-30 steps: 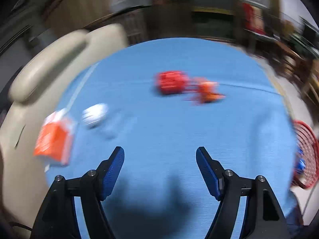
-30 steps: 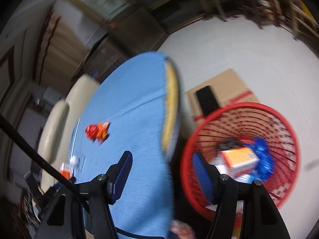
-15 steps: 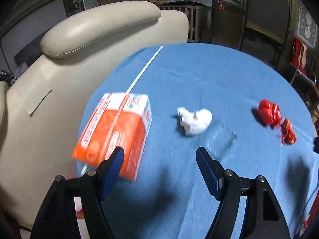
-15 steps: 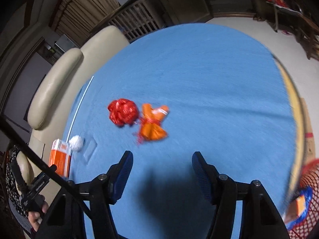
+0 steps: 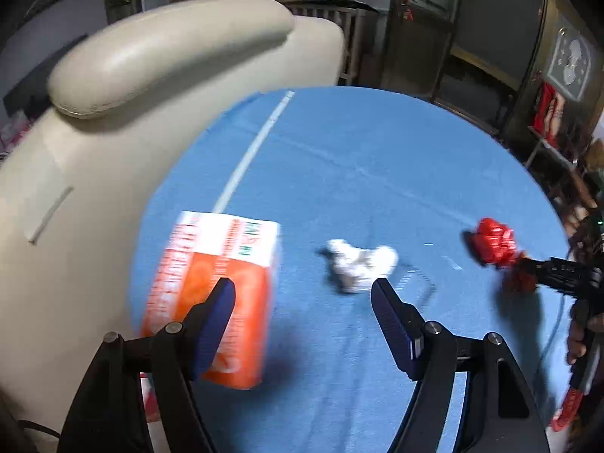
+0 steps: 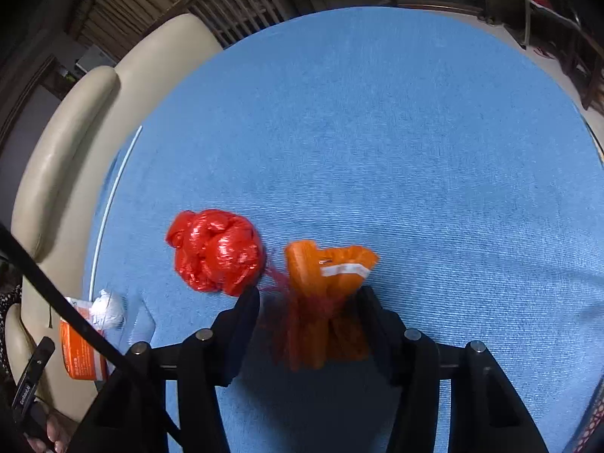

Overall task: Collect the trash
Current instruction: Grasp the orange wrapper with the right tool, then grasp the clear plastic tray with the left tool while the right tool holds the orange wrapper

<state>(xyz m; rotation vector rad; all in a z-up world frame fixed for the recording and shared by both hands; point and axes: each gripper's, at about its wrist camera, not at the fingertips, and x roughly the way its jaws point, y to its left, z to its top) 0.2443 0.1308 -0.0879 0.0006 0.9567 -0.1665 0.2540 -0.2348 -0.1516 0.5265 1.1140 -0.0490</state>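
The right gripper has its fingers set on either side of the orange bag, low in the middle of the right wrist view. They have just been closing, with the bag between them, but dark gaps show on both sides of the netting, so I read them as not yet pressing: open around it, not gripping. The red wad lies just beside the bag, up and to the left, apparently joined to it by loose red strands; whether it would lift along with the bag I cannot tell.

The left gripper has its fingers wide apart with nothing between them. In its view the left finger overlaps the orange carton, which sits at lower left near the edge of the blue tabletop; the white tissue lies just above the right finger. Contact with either is not visible.

The step in hand looks like a pickup on both sides: the right hand about to pinch the bag, the left lining up on the carton or the tissue. Which of the two it is after is unclear.

Next, the right fingers need to finish closing on the bunched middle of the bag, where the netting is thickest, then lift. The left needs to shift so one item sits squarely between its fingers before closing. A cream chair stands past the tabletop at upper left
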